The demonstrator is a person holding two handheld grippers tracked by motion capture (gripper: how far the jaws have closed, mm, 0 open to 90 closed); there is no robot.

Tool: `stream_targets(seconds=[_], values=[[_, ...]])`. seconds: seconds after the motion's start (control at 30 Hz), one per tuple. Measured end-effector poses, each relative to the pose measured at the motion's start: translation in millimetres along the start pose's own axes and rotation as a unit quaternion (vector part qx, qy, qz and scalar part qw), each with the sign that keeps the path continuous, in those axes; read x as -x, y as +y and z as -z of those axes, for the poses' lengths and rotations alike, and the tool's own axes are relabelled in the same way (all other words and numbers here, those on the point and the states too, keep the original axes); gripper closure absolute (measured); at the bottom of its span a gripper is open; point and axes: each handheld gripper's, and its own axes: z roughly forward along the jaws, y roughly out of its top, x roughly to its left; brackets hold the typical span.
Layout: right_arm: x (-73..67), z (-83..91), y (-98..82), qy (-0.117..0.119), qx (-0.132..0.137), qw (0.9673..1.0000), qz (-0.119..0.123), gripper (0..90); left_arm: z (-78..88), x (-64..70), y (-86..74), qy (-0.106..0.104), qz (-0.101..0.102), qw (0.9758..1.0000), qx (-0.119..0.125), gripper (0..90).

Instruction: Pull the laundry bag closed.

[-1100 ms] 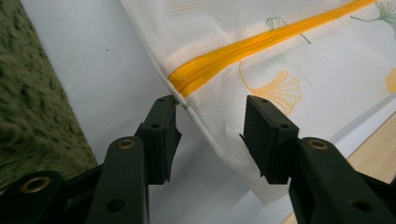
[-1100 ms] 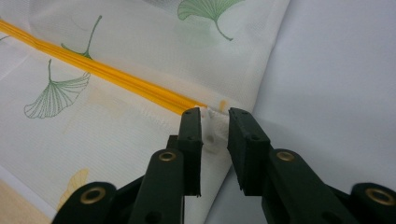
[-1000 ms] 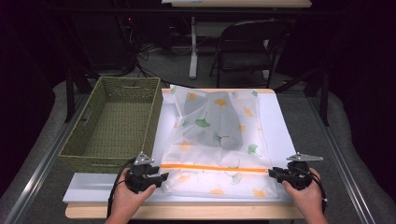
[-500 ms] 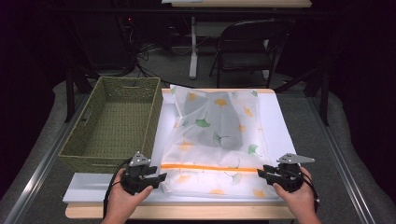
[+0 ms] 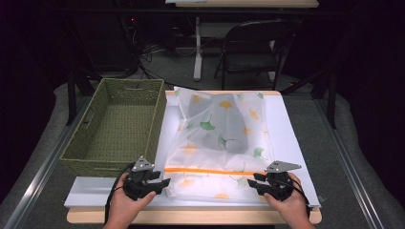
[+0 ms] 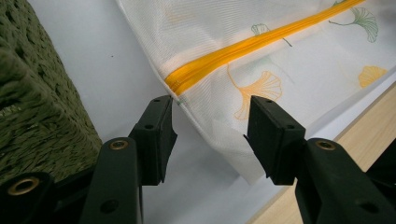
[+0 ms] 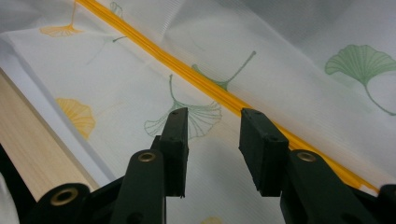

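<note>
Mesh bag [image 5: 219, 138]: white, printed with ginkgo leaves, lying flat on the white sheet [image 5: 291, 143] at the middle of the bench [image 5: 191, 217]; a grey garment [image 5: 224, 129] shows through the mesh inside it.
Zipper [image 5: 210, 170]: orange, running across the bag's near end.
Basket [image 5: 83, 155]: woven green, just left of the bag.
Left gripper [image 5: 160, 181]: jaws spread, straddling the bag's near left corner at the zipper's end; pads not pressing the fabric.
Right gripper [image 5: 253, 183]: jaws just opening, now apart, over the mesh beside the zipper; nothing pinched.
</note>
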Motion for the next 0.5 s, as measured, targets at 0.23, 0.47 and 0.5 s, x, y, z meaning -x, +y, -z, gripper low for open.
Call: stream_targets(seconds=[0.23,0.47,0.5], values=[[-3.0,-4.3,-2.1,0.001,0.007,1.0000,0.005,60.7,-1.4,-1.2,-1.0,0.001,0.002,1.0000,0.001,50.3],[-2.6,-5.2,-3.7,-0.001,0.014,0.9998,0.014,59.9,-2.2,-2.5,-1.7,0.003,0.007,1.0000,0.001,50.3],[-2.5,-5.6,-4.0,0.001,0.013,0.9999,0.010,59.5,-2.3,-2.8,-1.9,0.004,0.007,1.0000,0.001,50.3]])
